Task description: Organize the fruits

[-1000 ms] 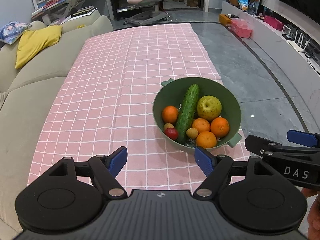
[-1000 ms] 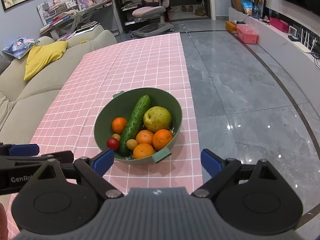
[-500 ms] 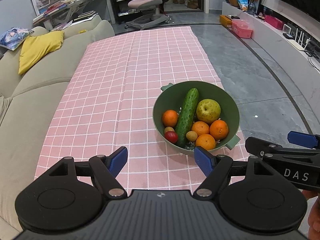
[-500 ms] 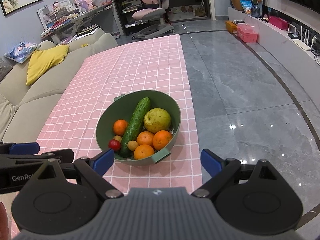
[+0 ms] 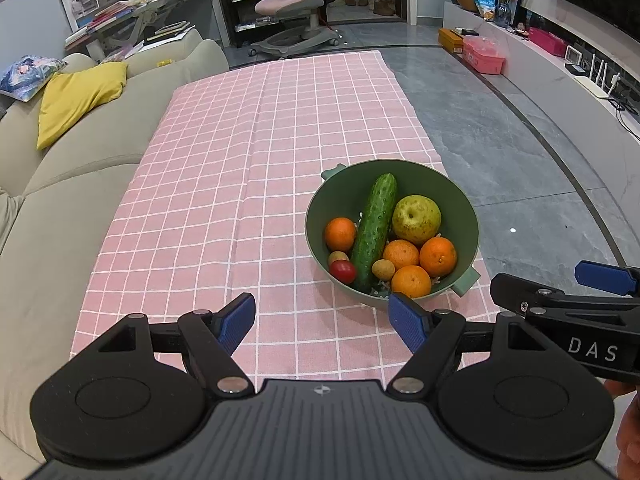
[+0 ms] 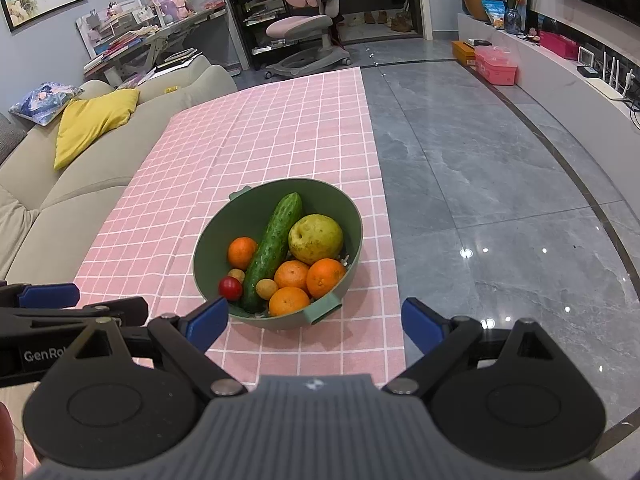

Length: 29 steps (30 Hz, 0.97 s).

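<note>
A green bowl stands on the pink checked tablecloth near its right edge. It holds a cucumber, a yellow-green pear, several oranges, a red cherry tomato and small yellowish fruits. My left gripper is open and empty, short of the bowl and to its left. My right gripper is open and empty just before the bowl's near rim; it also shows at the right of the left wrist view.
A beige sofa with a yellow cushion runs along the table's left side. Grey tiled floor lies to the right. A pink desk chair, a desk and a low TV shelf stand farther back.
Both grippers have pulled back and tilted slightly, so the bowl sits a little lower and farther in each view. The fruits have not moved. Both grippers stay open.
</note>
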Tool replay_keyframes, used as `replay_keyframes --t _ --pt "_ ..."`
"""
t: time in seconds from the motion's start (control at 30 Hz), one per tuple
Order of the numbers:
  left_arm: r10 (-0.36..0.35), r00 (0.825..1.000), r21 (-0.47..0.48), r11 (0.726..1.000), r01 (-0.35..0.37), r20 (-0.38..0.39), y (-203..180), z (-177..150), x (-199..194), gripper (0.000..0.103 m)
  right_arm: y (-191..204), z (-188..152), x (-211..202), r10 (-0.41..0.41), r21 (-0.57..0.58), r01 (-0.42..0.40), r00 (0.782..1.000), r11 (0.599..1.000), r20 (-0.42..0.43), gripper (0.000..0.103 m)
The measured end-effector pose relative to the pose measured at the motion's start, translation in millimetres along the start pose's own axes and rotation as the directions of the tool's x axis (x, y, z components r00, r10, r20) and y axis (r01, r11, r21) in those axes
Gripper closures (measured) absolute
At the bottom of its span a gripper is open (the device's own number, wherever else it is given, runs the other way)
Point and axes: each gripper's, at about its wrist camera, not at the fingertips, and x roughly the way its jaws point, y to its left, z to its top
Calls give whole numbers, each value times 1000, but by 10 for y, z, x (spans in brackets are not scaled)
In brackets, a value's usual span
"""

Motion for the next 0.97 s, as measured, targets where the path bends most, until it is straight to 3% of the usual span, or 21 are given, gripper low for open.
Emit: replay_keyframes --t 0.97 --pt "-15 1000 20 1000 15 0 -57 35 89 14 -3 22 4 -30 7 30 1000 1000 -8 13"
